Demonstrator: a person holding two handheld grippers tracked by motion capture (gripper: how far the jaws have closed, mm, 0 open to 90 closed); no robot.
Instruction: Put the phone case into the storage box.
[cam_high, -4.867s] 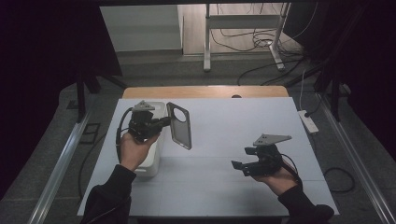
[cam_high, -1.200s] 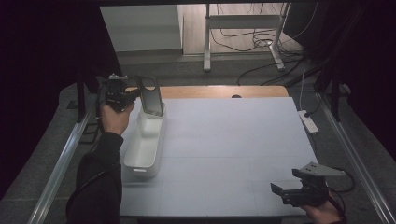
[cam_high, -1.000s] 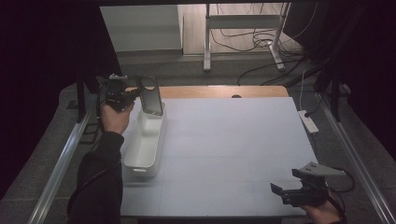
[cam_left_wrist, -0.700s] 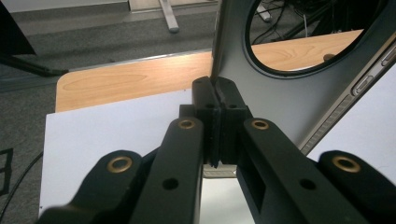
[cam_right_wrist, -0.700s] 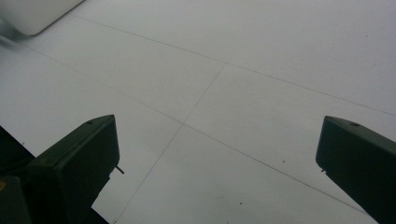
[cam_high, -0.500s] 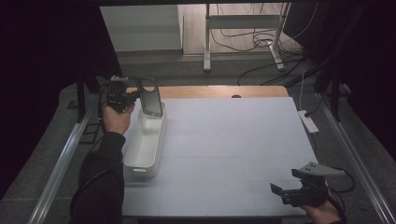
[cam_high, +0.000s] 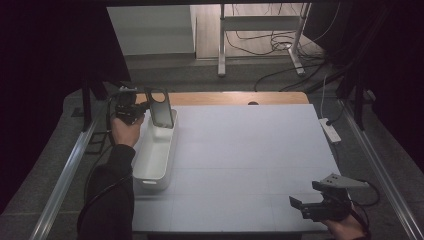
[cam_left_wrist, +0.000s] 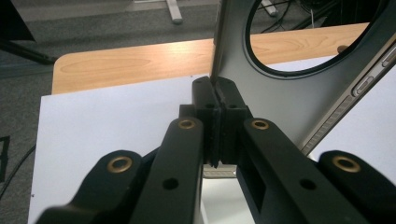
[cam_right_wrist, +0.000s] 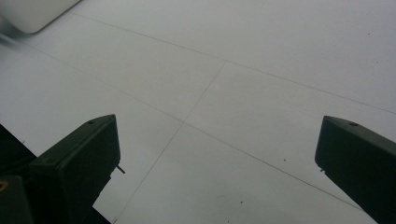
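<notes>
Left gripper (cam_left_wrist: 217, 126) pinching the dark phone case (cam_high: 160, 107); right gripper (cam_right_wrist: 217, 154) spread.
We note the case upright over the white tray's (cam_high: 152, 172) far end; right gripper low above the white table (cam_high: 250, 155).

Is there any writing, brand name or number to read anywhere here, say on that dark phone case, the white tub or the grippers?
None can be read.
Dark phone case, held in the left gripper: bare surface, side buttons, no print.
White tub: plain.
Right gripper: no label legible.
Table: faint seams, no marks.
Power strip at the table's right edge: too small to tell.
</notes>
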